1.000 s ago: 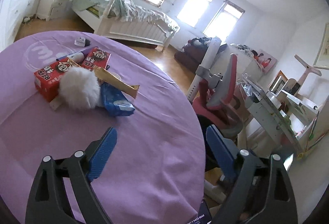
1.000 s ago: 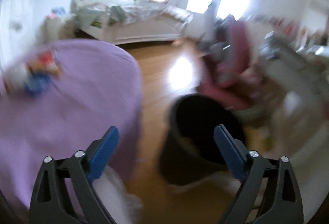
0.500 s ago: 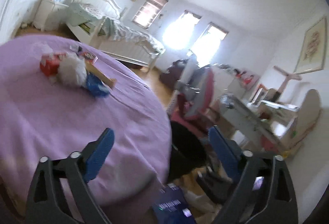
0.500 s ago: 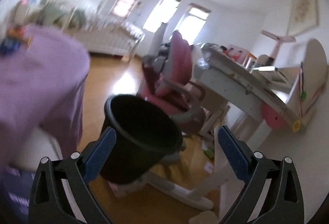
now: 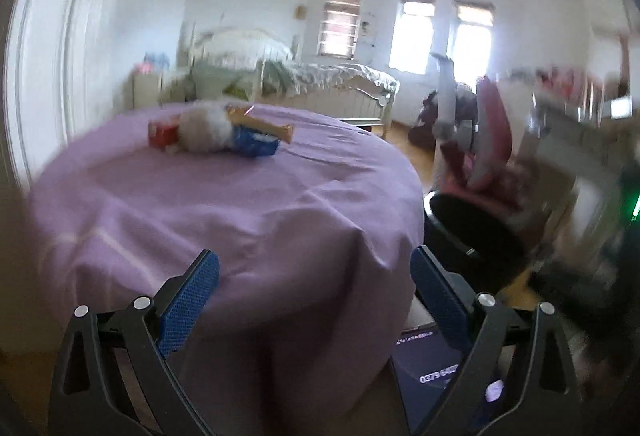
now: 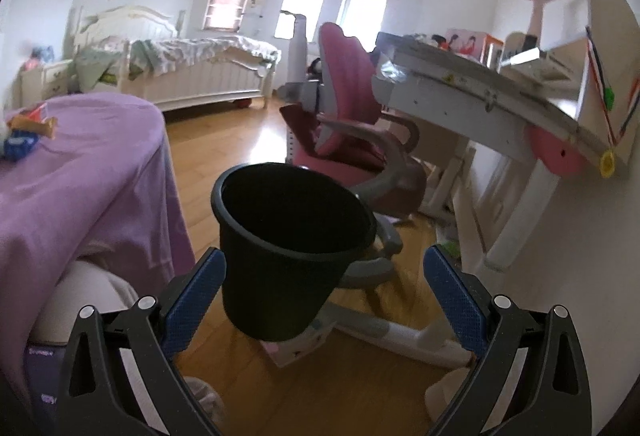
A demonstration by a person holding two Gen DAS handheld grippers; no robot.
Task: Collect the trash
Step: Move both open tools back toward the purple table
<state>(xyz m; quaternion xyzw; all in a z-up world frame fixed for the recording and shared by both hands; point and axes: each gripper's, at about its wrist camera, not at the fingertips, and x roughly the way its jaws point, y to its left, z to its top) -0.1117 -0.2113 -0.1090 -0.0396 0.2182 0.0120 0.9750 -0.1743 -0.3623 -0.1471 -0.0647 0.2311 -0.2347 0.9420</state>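
A heap of trash lies far back on the purple table (image 5: 224,204): a red carton (image 5: 162,134), a white fluffy ball (image 5: 206,130), a blue wrapper (image 5: 254,142) and a tan stick-shaped packet (image 5: 266,126). My left gripper (image 5: 314,300) is open and empty, low at the table's near edge. A black bin (image 6: 290,248) stands on the wood floor right of the table. My right gripper (image 6: 324,294) is open and empty, close in front of the bin. The bin also shows in the left wrist view (image 5: 472,232). The wrapper shows at the right wrist view's left edge (image 6: 18,144).
A pink chair (image 6: 352,132) and a white desk (image 6: 488,96) stand behind the bin. A white bed (image 6: 188,72) is at the back. A dark box with printed digits (image 5: 432,376) sits low beside the table. Wood floor (image 6: 224,140) lies between table and chair.
Both grippers have dropped lower and pulled back from the table. The left view now sees the table edge-on; the right view has swung onto the bin, which is nearer and sharp.
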